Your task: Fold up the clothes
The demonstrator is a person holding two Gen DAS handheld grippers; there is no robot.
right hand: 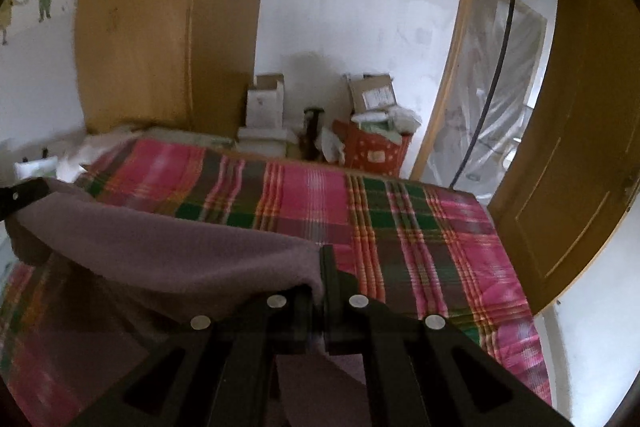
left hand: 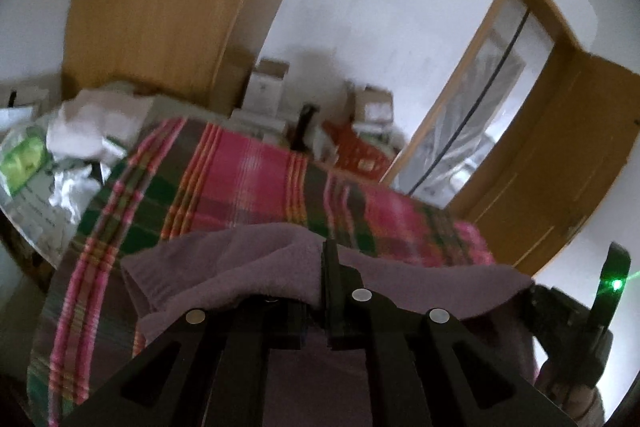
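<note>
A purple knit garment (left hand: 248, 263) hangs lifted over the bed, stretched between my two grippers. My left gripper (left hand: 320, 267) is shut on its top edge, with cloth draped over the left finger. In the right wrist view the same purple garment (right hand: 168, 251) spans from my right gripper (right hand: 320, 267), shut on its corner, up to the left gripper (right hand: 20, 197) at the far left edge. The right gripper's body, with a green light, shows at the right of the left wrist view (left hand: 580, 307).
A pink, green and brown plaid bedspread (right hand: 360, 211) covers the bed below. Behind it stand cardboard boxes (right hand: 264, 107), a red bag (right hand: 376, 151) and a wooden wardrobe (right hand: 160, 19). A wooden door (right hand: 580, 147) stands ajar on the right. White bags and papers (left hand: 80, 131) pile at the left.
</note>
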